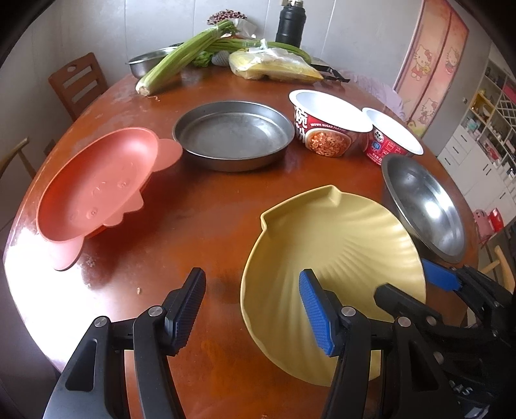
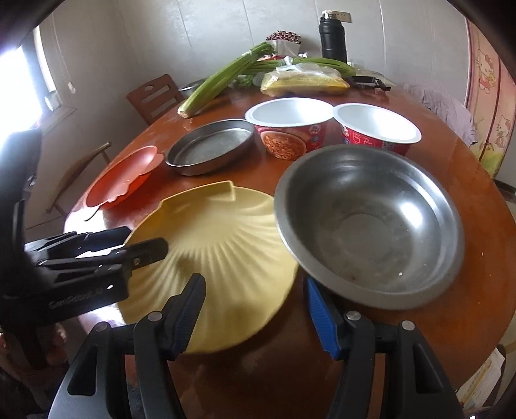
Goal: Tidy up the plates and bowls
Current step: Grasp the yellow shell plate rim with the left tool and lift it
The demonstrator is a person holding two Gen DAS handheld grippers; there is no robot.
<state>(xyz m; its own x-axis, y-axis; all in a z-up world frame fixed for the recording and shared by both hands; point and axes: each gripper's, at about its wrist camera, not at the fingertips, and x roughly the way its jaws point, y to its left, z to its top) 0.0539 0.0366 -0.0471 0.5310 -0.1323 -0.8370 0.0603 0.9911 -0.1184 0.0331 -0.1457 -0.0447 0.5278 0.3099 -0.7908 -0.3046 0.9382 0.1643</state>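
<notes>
With both tools standing open and empty, the left tool (image 1: pixel 253 309) is being lowered beside the yellow plate (image 1: pixel 325 245) on the desk (image 1: pixel 200 209), whose near rim should be straddled squarely before closing.

Clock directions refer to the left wrist view, taken from the centre of the table (image 1: pixel 206 206). The bare centre strip, running from centre down to the 6 o'clock edge, is clear for passage. At 9 o'clock the orange plate (image 1: pixel 96 187) blocks the left side. At 12 o'clock the metal pan (image 1: pixel 232 135) sits just beside the orange plate, leaving no lane between them. At 2 o'clock two paper bowls (image 1: pixel 329 125) stand close together. At 4 o'clock the yellow plate (image 1: pixel 322 245) and the steel bowl (image 1: pixel 422 206) overlap. The far edge is crowded with celery (image 1: pixel 187 54), a bag (image 1: pixel 274 64) and a flask (image 1: pixel 290 22).
</notes>
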